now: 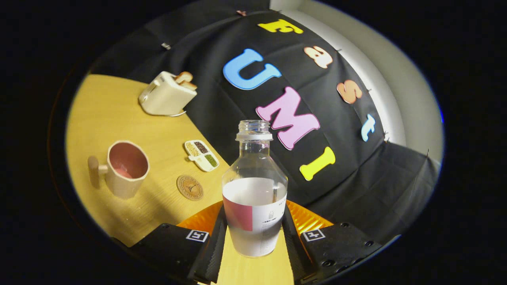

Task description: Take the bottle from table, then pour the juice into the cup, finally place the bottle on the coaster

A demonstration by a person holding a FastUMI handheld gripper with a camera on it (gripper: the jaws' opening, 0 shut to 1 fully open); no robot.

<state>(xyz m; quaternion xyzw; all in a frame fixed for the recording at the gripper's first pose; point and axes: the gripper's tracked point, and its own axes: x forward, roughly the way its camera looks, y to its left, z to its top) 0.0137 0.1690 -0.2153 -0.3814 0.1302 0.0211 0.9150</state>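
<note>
You had the wooden table [119, 107] tilted beneath you. The gripper [253, 237] was clamped on the bottle [254, 190], both fingers pressing its labelled lower body; the bottle stood between them, uncapped and partly full of clear liquid. Well beyond the fingers, near the booth's wall, sat a cream toaster [167, 95] with toast in its slots. Nearer, off to the left, stood the cup [126, 168], pink inside, with a wooden handle. Between cup and bottle lay the round coaster [189, 187], and just behind it a small divided dish [201, 155].
</note>
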